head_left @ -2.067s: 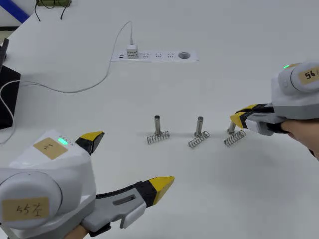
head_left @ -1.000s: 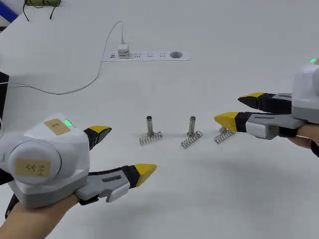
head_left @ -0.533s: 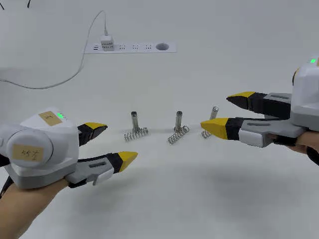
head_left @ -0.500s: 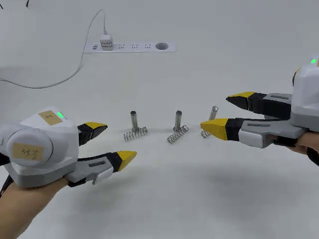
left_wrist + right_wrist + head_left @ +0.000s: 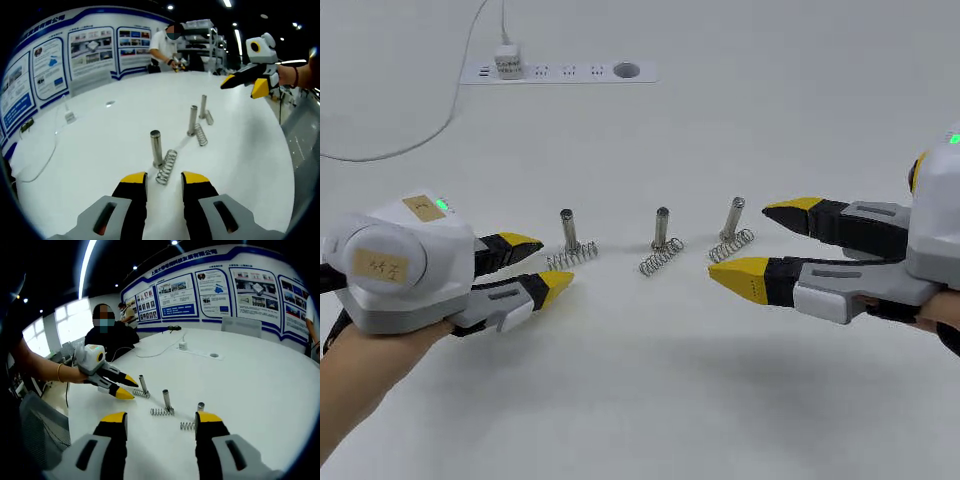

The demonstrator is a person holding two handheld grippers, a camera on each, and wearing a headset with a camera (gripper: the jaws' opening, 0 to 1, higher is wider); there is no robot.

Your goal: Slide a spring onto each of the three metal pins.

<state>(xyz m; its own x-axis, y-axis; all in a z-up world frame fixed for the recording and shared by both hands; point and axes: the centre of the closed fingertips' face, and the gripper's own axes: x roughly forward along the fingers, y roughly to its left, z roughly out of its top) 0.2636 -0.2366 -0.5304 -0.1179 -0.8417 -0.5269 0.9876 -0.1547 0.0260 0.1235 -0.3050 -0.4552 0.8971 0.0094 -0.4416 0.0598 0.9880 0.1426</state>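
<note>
Three upright metal pins stand in a row on the white table: left pin [image 5: 567,228], middle pin [image 5: 661,226], right pin [image 5: 732,215]. A loose spring lies at the foot of each: left spring [image 5: 572,257], middle spring [image 5: 661,256], right spring [image 5: 731,245]. My left gripper [image 5: 542,262] is open just left of the left spring, which lies right ahead of its jaws as the left spring [image 5: 166,166] beside the left pin [image 5: 156,148]. My right gripper [image 5: 740,240] is open wide, with the right spring [image 5: 187,426] and right pin [image 5: 200,406] ahead between its jaws. Neither gripper holds anything.
A white power strip [image 5: 555,72] with a plugged-in charger [image 5: 506,55] and its cable lies at the far side of the table. A person [image 5: 107,335] sits beyond the table's end, and another person [image 5: 162,45] stands in the background.
The camera has shifted. My left gripper has closed in on the left spring. My right gripper has drawn back a little, so the right pin and spring show between its fingertips.
</note>
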